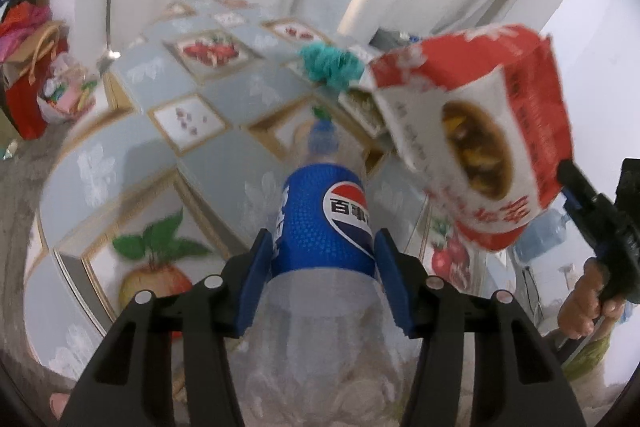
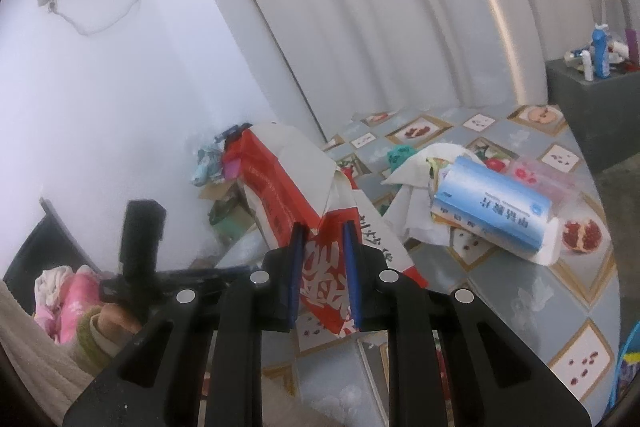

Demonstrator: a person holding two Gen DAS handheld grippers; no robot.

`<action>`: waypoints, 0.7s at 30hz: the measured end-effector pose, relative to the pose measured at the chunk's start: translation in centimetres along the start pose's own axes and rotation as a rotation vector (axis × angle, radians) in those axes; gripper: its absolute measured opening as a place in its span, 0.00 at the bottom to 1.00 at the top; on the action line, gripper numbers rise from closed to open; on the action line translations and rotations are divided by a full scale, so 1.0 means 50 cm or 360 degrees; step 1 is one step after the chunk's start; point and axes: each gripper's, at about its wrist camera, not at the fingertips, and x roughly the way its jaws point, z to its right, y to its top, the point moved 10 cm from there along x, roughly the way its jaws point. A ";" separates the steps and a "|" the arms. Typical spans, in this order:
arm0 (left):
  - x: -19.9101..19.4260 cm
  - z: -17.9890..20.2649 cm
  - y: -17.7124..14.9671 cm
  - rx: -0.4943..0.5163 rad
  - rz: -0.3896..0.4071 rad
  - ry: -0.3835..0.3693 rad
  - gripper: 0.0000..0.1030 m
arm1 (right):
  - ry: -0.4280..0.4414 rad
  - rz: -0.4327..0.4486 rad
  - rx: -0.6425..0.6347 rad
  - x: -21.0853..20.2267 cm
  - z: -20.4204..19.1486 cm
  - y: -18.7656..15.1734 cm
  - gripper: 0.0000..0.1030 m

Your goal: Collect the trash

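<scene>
A clear plastic cola bottle (image 1: pixel 324 211) with a blue label lies along my left gripper (image 1: pixel 324 239), cap pointing away, and both blue pads press its sides, so the gripper is shut on it above the table. My right gripper (image 2: pixel 323 231) is shut on the lower flap of a torn red-and-white food carton (image 2: pixel 276 187), held up off the table. In the left wrist view that carton (image 1: pixel 472 131) hangs at the upper right, with the right gripper (image 1: pixel 592 211) below it.
The round table (image 1: pixel 132 147) wears a fruit-patterned cloth. On it lie a blue-and-white box (image 2: pixel 492 215), crumpled white paper (image 2: pixel 416 163), a teal scrunched thing (image 2: pixel 400 155) and a pink bag (image 2: pixel 540 175). A red bag of clutter (image 1: pixel 32 95) stands on the floor, left.
</scene>
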 end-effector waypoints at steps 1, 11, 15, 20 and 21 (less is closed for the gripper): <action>0.004 0.000 -0.011 0.0002 -0.0024 0.0003 0.50 | -0.0009 -0.0004 0.0005 -0.001 0.002 -0.005 0.17; 0.028 0.017 -0.045 0.0057 -0.0118 0.0016 0.51 | -0.0109 -0.0077 0.0120 -0.003 0.044 -0.083 0.17; 0.048 0.020 -0.036 0.0065 -0.0159 0.0037 0.54 | -0.0086 -0.0078 0.0139 0.003 0.053 -0.088 0.17; 0.063 0.029 -0.027 0.0091 -0.0156 0.0071 0.55 | -0.0054 -0.0086 0.0156 0.000 0.057 -0.100 0.17; 0.064 0.030 -0.024 0.0091 -0.0153 0.0077 0.55 | -0.0048 -0.0086 0.0162 0.001 0.057 -0.101 0.17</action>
